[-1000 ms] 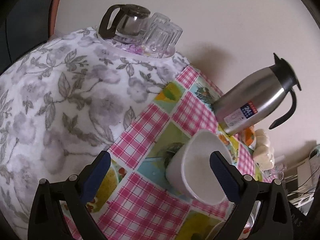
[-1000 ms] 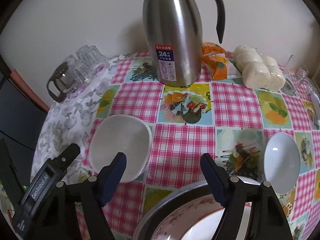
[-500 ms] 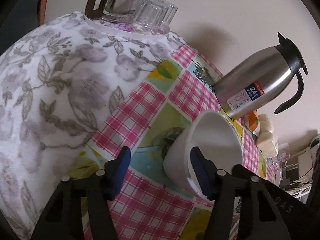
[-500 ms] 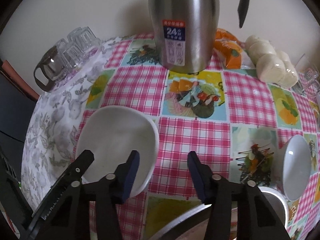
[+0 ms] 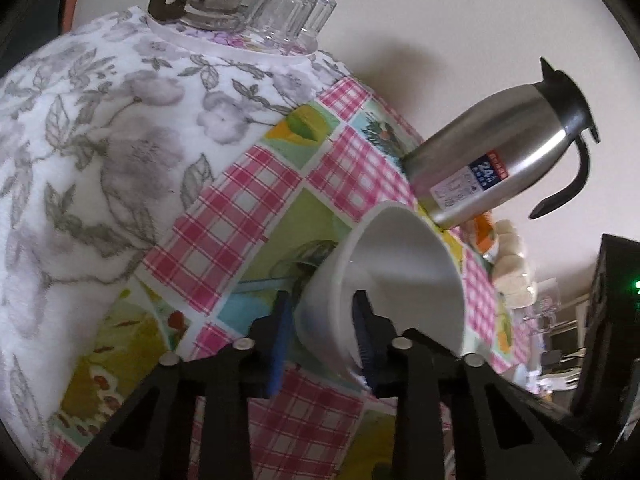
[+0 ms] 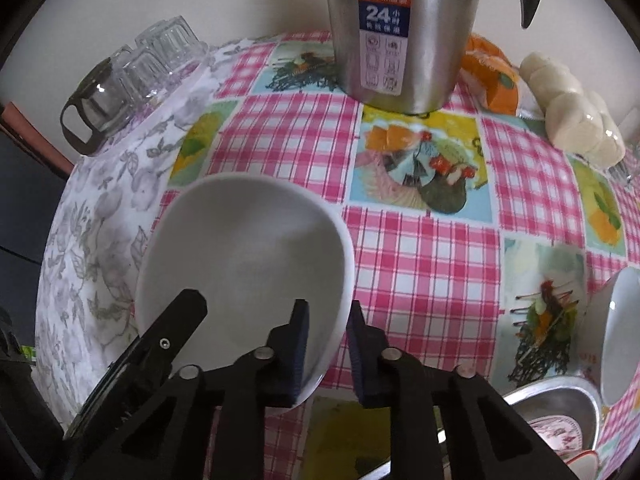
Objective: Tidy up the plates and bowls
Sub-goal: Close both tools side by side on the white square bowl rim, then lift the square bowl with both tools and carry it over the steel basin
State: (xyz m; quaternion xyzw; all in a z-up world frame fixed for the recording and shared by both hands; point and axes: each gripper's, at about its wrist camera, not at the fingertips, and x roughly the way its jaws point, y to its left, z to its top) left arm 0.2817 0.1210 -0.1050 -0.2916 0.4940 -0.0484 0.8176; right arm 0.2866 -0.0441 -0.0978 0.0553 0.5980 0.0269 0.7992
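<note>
A white bowl (image 5: 404, 276) (image 6: 248, 256) sits on the checked tablecloth. My left gripper (image 5: 322, 336) straddles the bowl's near wall, one pad outside and one inside; the jaws are closing and the pads touch the wall. My right gripper (image 6: 329, 354) straddles the bowl's right near rim, left pad inside and right pad outside; its jaws are closing too, with the pads against the rim. A black part of the left gripper (image 6: 176, 320) shows at the bowl's left rim. A second white bowl (image 6: 618, 336) stands at the right edge.
A steel thermos jug (image 6: 400, 32) (image 5: 492, 168) stands behind the bowl. A glass pot and upturned glasses (image 6: 132, 72) sit back left on floral cloth. Buns (image 6: 572, 112) and an orange packet (image 6: 492, 80) lie back right. A metal basin (image 6: 560, 400) holds patterned dishes.
Both grippers came down onto the white bowl. Their jaws went from wide apart to narrow, closing onto opposite sides of the bowl's rim.
</note>
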